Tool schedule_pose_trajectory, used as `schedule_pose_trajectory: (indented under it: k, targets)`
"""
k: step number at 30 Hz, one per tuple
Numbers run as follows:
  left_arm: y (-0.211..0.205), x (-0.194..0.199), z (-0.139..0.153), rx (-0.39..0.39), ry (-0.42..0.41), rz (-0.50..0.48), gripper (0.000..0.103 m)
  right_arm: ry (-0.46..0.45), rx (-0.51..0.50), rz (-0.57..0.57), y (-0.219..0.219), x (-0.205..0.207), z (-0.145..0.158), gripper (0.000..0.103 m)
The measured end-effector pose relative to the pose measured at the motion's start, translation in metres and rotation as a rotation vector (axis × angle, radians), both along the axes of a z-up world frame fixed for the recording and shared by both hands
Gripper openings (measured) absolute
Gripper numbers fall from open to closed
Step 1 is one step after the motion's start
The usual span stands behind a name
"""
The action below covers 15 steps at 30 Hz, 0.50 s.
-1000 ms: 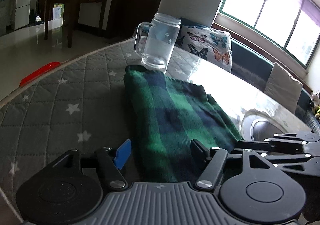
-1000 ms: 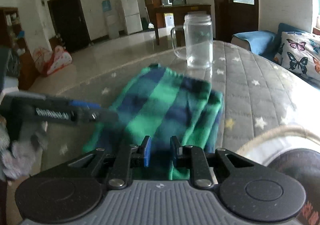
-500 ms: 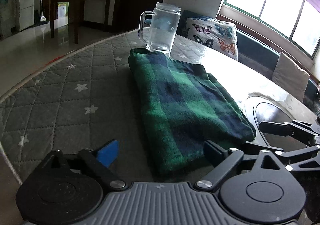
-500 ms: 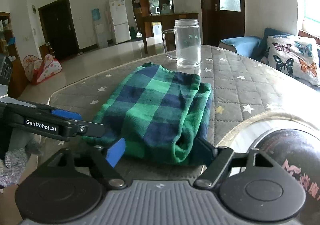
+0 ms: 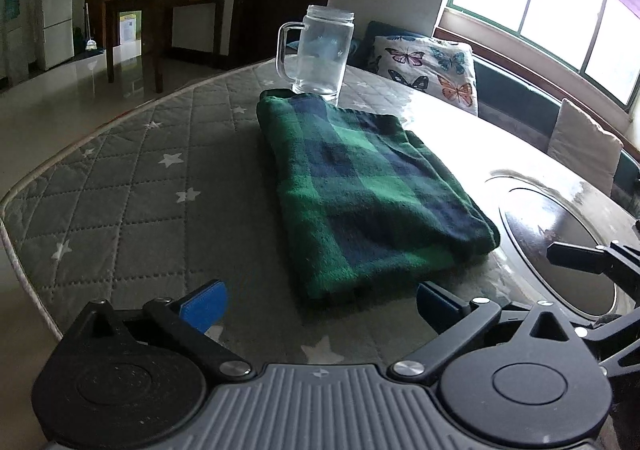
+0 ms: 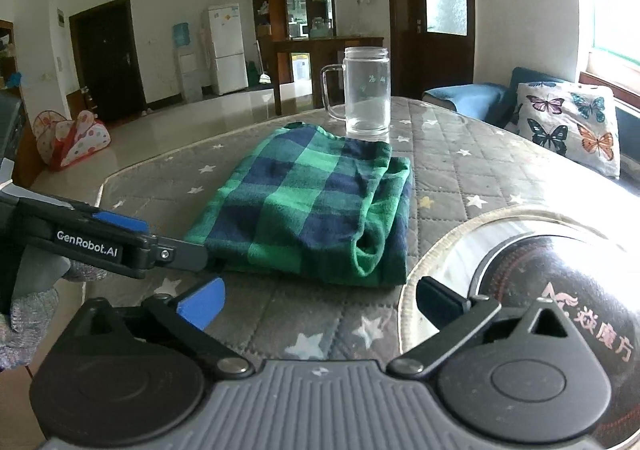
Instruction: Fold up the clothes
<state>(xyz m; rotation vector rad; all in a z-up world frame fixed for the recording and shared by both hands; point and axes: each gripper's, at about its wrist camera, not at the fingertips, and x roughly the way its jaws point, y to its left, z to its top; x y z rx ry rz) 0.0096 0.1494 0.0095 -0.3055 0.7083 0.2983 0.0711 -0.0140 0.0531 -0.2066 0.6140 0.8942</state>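
Just ahead of both grippers, on the mat [image 5: 120, 185]: cloth [image 5: 360, 185] folded flat, soft, light, floppy. Left gripper [image 5: 320, 300] and right gripper [image 6: 320, 298] opening wide, nothing between the jaws. Best pinched at the thick near edge, clear of the fragile mug [image 6: 366, 93] touching beyond.

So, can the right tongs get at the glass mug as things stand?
Probably yes. The right tongs, jaws opening and empty, face the glass mug; only the flat folded cloth lies between, low enough to pass over.

Bare quilted mat [image 5: 132, 185] lies open left of the folded plaid cloth [image 5: 360, 193]; a glass mug [image 5: 320, 49] blocks its far end.
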Motion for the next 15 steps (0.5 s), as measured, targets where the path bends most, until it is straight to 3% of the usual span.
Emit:
schedule_pose_trajectory:
  k: [9, 15]
  targets:
    - [-0.006, -0.01, -0.004, -0.032, 0.019, 0.027, 0.103, 0.007, -0.008, -0.017, -0.008, -0.014, -0.005, 0.103]
    - [-0.014, -0.017, -0.004, -0.01, 0.031, 0.03, 0.103, 0.012, -0.012, -0.024, -0.013, -0.022, -0.009, 0.103]
